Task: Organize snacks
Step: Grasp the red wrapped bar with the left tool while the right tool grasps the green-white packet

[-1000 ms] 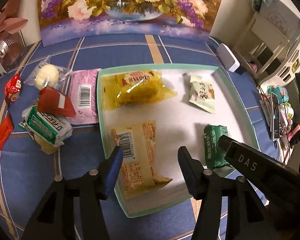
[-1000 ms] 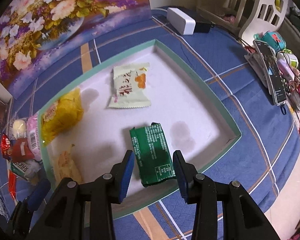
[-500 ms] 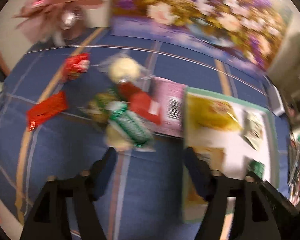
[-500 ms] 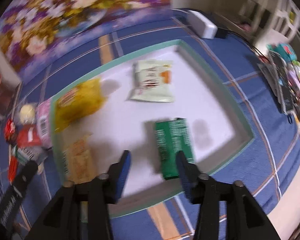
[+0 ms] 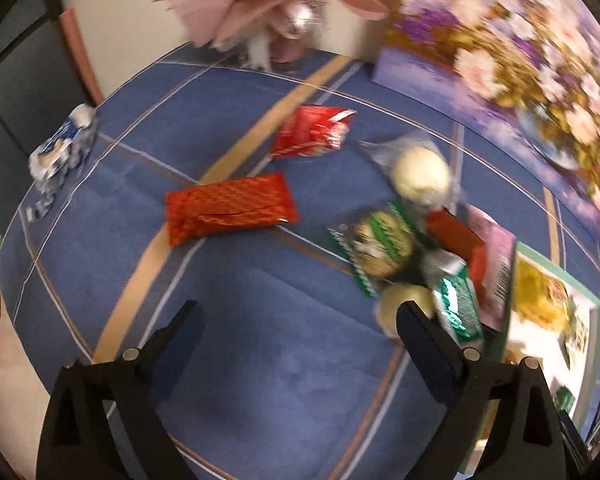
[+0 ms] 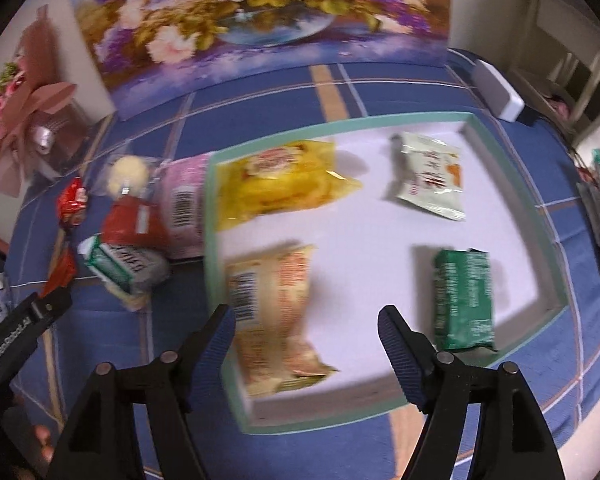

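Observation:
A mint-rimmed white tray (image 6: 340,122) holds a yellow packet (image 6: 284,176), a pale green packet (image 6: 430,176), a dark green packet (image 6: 464,296) and a beige packet (image 6: 276,320). My right gripper (image 6: 306,320) hovers over the beige packet's near end. Its jaws are opening and the pads touch nothing. My left gripper (image 5: 300,316) hangs over bare blue cloth, its jaws opening wide and empty. Just right of it lies a loose pile: a green-white packet (image 5: 458,300), a striped cookie packet (image 5: 384,244) and a round white snack (image 5: 420,176). A flat red packet (image 5: 230,208) lies ahead.
A red bag (image 5: 312,132) and a blue-white packet (image 5: 60,152) lie farther out on the cloth. A pink packet (image 6: 182,200) leans against the tray's left rim. A flower painting (image 6: 260,12) stands at the back, a white box (image 6: 498,92) at the back right.
My left gripper has swung left from above the tray to the cloth beside the loose pile, and its jaws have widened. My right gripper has shifted left off the dark green packet and opened.

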### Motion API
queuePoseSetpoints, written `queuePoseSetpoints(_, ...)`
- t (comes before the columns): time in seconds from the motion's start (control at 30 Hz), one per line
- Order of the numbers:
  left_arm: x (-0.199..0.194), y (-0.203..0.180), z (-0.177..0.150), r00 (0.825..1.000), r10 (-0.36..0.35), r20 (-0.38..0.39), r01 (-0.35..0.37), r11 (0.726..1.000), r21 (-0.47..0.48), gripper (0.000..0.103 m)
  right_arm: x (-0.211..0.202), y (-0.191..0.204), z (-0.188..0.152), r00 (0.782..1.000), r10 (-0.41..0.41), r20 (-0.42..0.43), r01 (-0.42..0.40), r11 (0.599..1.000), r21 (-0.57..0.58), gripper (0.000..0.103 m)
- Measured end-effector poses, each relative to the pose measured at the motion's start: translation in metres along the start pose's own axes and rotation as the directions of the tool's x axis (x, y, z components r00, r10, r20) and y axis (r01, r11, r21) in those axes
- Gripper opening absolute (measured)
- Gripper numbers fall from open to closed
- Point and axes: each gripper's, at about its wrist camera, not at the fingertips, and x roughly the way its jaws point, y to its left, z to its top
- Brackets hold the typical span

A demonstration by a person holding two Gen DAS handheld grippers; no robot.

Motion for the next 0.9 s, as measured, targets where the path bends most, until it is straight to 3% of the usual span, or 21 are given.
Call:
queuePoseSetpoints(0.53, 0.014, 0.047, 0.022, 0.999, -0.037, -0.003, 0.036, 0.993, -0.116, 0.101, 0.008, 0.063, 0.011, 0.984, 0.177, 0.004, -0.177, 0.983, -0.044, 0.078)
queuePoseSetpoints(0.67, 0.027, 0.055, 0.032, 0.995, -0.086, -0.041, 0.080, 0.989, -0.128, 0.101, 0.015, 0.075, 0.014, 0.977, 0.211, -0.017, -0.212, 0.976, -0.042, 0.078)
queuePoseSetpoints(0.9, 0.053, 0.085, 0.054, 0.987, -0.116, -0.110, 0.094, 0.979, -0.183, 0.101, 0.031, 0.089, 0.024, 0.976, 0.214, -0.045, -0.216, 0.976, -0.040, 0.078)
